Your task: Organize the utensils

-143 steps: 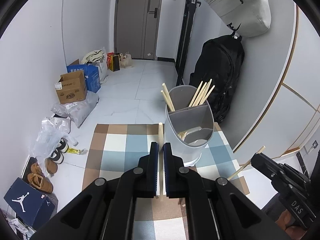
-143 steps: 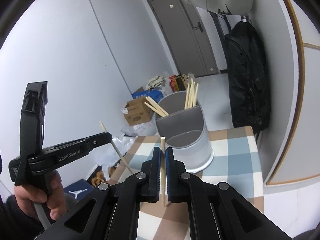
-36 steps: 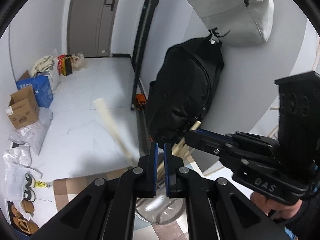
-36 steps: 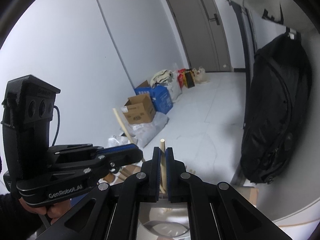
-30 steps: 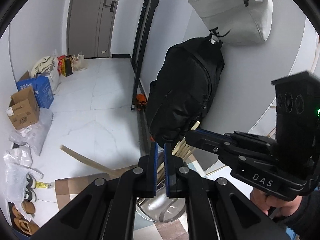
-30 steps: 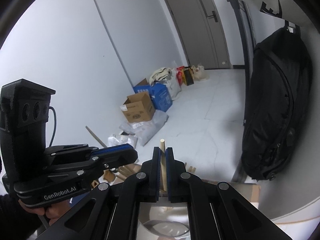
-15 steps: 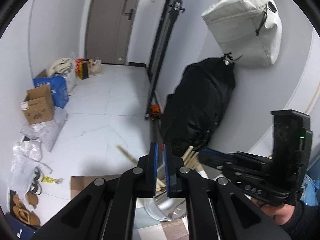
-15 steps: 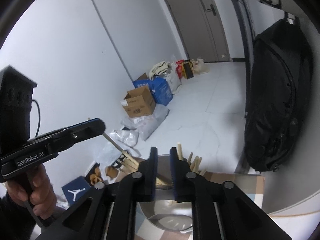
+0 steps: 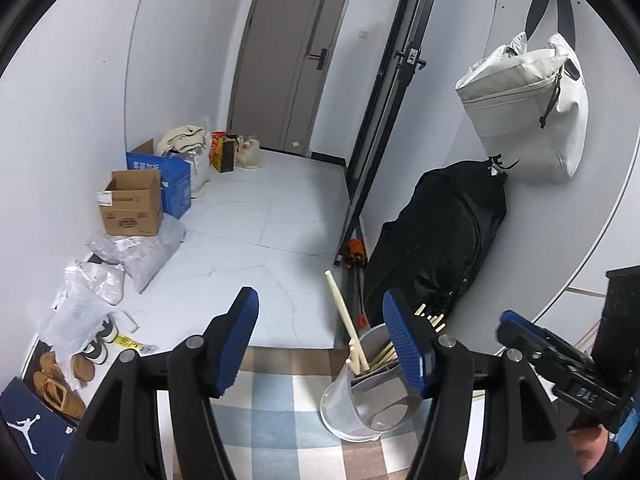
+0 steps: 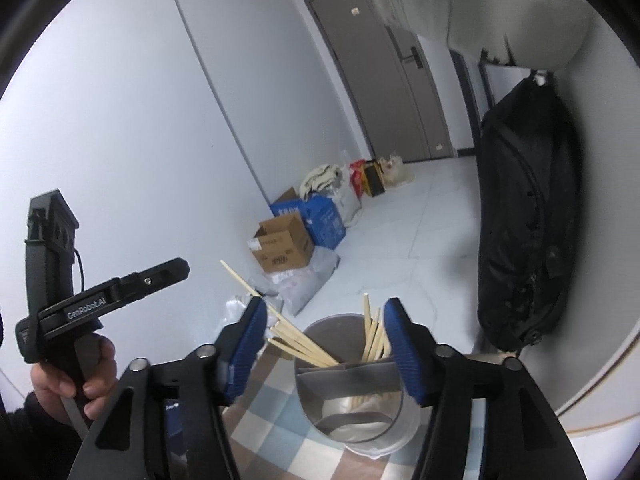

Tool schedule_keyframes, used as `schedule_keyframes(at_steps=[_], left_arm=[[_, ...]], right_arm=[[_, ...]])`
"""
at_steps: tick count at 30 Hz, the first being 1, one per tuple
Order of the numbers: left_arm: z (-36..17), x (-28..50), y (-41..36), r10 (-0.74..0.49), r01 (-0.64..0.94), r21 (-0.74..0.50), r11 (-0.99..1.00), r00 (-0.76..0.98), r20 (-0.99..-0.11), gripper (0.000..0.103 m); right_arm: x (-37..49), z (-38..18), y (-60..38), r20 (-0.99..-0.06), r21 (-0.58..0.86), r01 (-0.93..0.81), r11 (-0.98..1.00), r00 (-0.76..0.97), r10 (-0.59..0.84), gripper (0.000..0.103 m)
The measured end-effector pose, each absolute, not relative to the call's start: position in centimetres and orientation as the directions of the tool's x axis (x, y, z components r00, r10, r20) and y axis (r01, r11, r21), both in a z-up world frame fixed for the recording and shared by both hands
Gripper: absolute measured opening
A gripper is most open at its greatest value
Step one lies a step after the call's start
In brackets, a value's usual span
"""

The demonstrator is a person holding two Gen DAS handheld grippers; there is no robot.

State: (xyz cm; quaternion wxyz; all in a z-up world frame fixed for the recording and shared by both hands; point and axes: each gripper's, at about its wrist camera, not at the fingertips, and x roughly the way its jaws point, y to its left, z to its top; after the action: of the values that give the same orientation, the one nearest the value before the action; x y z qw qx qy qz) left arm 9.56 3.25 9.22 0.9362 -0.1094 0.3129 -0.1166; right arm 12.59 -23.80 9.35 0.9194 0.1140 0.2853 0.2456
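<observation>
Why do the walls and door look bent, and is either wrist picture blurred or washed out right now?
Left wrist view: fisheye bends the door and walls toward the dark round border; light is even and cool, the utensil holder sharp. Right wrist view: same bending, the pale bag at top soft and bright; the chopsticks are crisp, with no motion blur.

White walls [image 9: 80, 80], pale tiled floor [image 9: 248, 248], grey door [image 9: 296, 60], black backpack [image 9: 432, 236] against wall.

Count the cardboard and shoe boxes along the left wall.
3, possibly more hidden behind the bags. An open brown cardboard box stands by the wall, a blue box just behind it toward the door, and a dark shoe box lies nearest, beside the tan shoes.
</observation>
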Motion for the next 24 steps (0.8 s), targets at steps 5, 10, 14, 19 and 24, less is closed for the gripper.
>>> schedule_keyframes(at_steps=[5, 10, 14, 19, 24], left_arm=[[9.4, 8.2, 3.1, -0.261, 0.141, -0.249, 0.958, 0.786, -0.560, 0.061], [9.7, 6.0, 3.0, -0.227, 0.131, -0.213, 0.968, 0.816, -0.531, 0.075], [9.6, 4.6, 2.9, -0.209, 0.128, -0.188, 0.974, 0.830, -0.517, 0.076], [9.4, 2.8, 2.8, -0.167, 0.100, -0.161, 0.982, 0.861, -0.480, 0.078], [8.6, 1.1, 2.7, -0.121, 0.066, -0.138, 0.988, 0.891, -0.437, 0.088]], right_arm=[[10.8, 9.4, -24.5, -0.447, 0.362, -0.370, 0.856, 0.737, 0.507, 0.069], [8.5, 9.8, -25.1, -0.407, 0.357, -0.360, 0.862, 0.771, 0.490, 0.082], [6.4, 9.9, -25.4, -0.371, 0.342, -0.357, 0.869, 0.798, 0.474, 0.087], [4.1, 9.8, -25.6, -0.333, 0.328, -0.354, 0.876, 0.824, 0.458, 0.099], [2.0, 9.1, -25.6, -0.313, 0.307, -0.352, 0.884, 0.840, 0.443, 0.103]])
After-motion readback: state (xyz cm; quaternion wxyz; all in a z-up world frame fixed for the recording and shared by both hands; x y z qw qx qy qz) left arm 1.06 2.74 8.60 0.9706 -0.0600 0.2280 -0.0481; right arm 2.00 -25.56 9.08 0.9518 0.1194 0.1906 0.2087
